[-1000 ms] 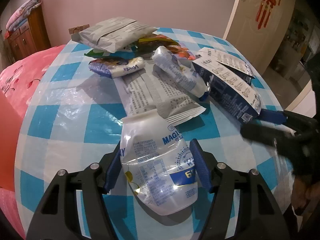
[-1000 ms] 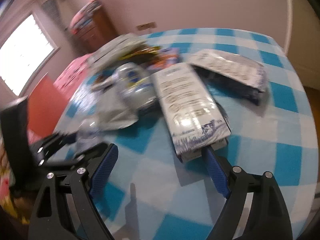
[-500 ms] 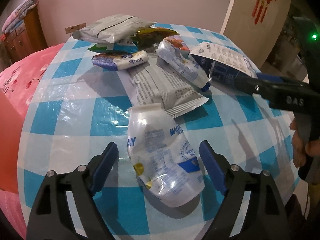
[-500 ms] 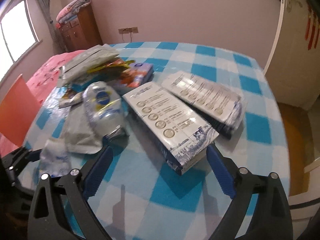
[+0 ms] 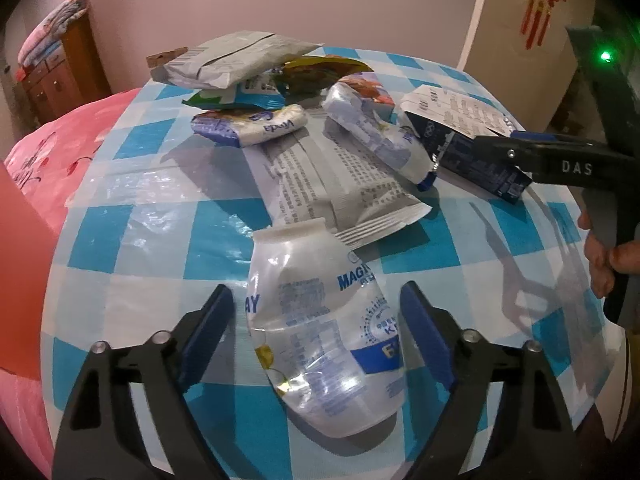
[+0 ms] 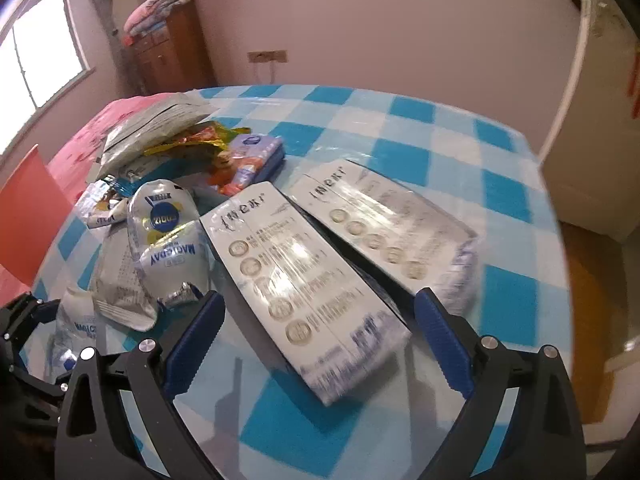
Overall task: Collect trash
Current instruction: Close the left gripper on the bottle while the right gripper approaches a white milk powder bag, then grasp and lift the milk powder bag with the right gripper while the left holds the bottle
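Observation:
A crushed clear plastic bottle (image 5: 324,320) with blue print lies on the checked table between the open fingers of my left gripper (image 5: 318,320); the pads do not squeeze it. My right gripper (image 6: 320,332) is open around the near end of a white and blue milk carton (image 6: 304,288) that lies flat. A second carton (image 6: 396,240) lies beside it on the right. In the left wrist view the right gripper (image 5: 532,156) shows at the right, over the carton (image 5: 460,136). The bottle also shows in the right wrist view (image 6: 74,332).
Further back lie a grey printed wrapper (image 5: 336,184), a crumpled white pouch (image 5: 380,136), a small blue and white packet (image 5: 252,126), a grey bag (image 5: 236,60) and coloured wrappers (image 6: 224,152). A pink bed (image 5: 52,148) is left of the table (image 5: 148,240). A door (image 5: 520,16) stands at the right.
My left gripper has opened and let go of the crushed bottle, which now lies between its fingers. My right gripper has moved in and up around the near carton's end.

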`<control>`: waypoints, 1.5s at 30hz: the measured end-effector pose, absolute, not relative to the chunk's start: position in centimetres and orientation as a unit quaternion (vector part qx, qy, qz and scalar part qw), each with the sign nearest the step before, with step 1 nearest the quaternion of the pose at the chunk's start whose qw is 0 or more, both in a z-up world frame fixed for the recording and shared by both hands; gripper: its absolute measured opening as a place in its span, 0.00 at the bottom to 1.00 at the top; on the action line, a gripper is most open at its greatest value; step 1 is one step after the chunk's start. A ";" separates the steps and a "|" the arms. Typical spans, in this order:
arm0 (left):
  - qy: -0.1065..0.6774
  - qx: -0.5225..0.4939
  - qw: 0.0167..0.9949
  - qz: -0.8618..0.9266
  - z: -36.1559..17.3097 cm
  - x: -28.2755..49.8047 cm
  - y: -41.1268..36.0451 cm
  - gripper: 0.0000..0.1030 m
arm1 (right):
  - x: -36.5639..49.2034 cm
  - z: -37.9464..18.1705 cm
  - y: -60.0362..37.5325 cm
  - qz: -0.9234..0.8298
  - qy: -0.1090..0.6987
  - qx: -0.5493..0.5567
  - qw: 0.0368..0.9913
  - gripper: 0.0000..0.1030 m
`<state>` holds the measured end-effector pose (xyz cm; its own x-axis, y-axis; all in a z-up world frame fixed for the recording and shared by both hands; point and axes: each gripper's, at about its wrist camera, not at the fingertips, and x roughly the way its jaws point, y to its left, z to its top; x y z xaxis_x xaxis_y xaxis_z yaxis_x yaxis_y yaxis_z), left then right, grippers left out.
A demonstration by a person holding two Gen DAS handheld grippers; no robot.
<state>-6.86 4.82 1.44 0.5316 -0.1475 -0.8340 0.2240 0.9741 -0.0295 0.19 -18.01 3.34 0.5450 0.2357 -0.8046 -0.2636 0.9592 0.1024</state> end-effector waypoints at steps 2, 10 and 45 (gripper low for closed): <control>0.471 0.034 0.876 -0.100 1.6 -6.9 5.2 0.71 | 0.8 2.8 -17.6 0.160 0.467 -0.011 0.870 0.92; 0.474 0.017 0.875 -0.096 1.8 -6.9 6.2 0.64 | -1.4 2.5 -14.4 0.202 0.480 -0.031 0.853 0.92; 0.432 0.005 0.896 -0.103 3.7 -9.5 7.8 0.64 | -5.4 4.9 -15.4 0.160 0.442 0.091 0.878 0.67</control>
<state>-9.52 7.80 3.75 0.6056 -0.1810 -0.7749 0.1896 0.9786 -0.0804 -5.40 -15.39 4.88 0.5577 0.3606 -0.7476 -0.2002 0.9326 0.3004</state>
